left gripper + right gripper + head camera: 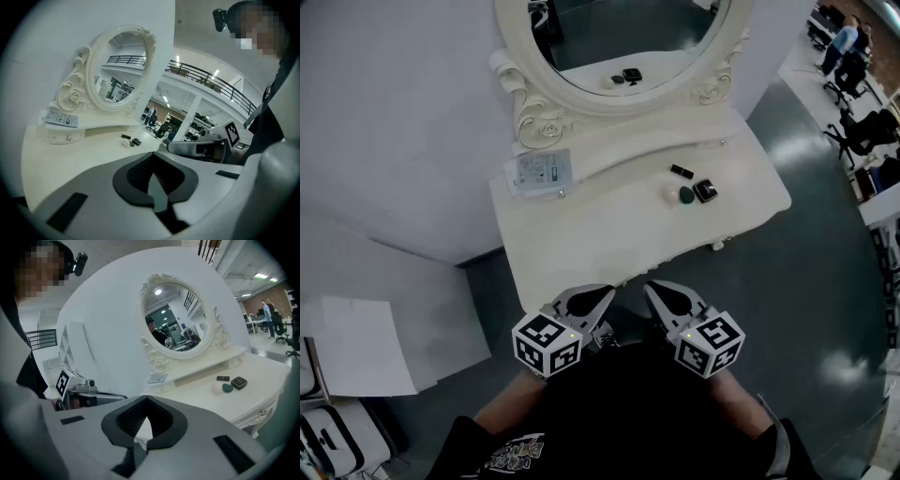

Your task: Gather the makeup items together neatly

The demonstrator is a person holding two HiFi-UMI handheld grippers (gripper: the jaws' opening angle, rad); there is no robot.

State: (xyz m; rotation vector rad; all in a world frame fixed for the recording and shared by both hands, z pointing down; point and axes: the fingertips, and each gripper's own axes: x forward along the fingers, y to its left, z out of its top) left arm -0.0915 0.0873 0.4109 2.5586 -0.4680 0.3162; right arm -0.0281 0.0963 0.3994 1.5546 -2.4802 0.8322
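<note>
I see cream tabletop (591,230) bare centre-left, its front edge just above my grippers | right of centre: one black rectangular tube (681,171), one cream round puff (669,194), one green sponge (686,195), one black square compact (705,190) | left gripper (602,294), right gripper (656,291): both clenched, empty

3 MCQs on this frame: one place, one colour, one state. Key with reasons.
1. Where does the black compact lie?
A) on the right part of the tabletop
B) on the raised shelf under the mirror
C) on the floor

2. What colour is the sponge nearest the compact?
A) red
B) green
C) blue

3. The right gripper has its fingers:
A) shut on the compact
B) wide open
C) shut, with nothing held

Key: 1 A, the head view shows it right of centre on the tabletop. 2 B, it reads green in the head and right gripper views. 3 C, the fingers meet at the tips and are empty.
</note>
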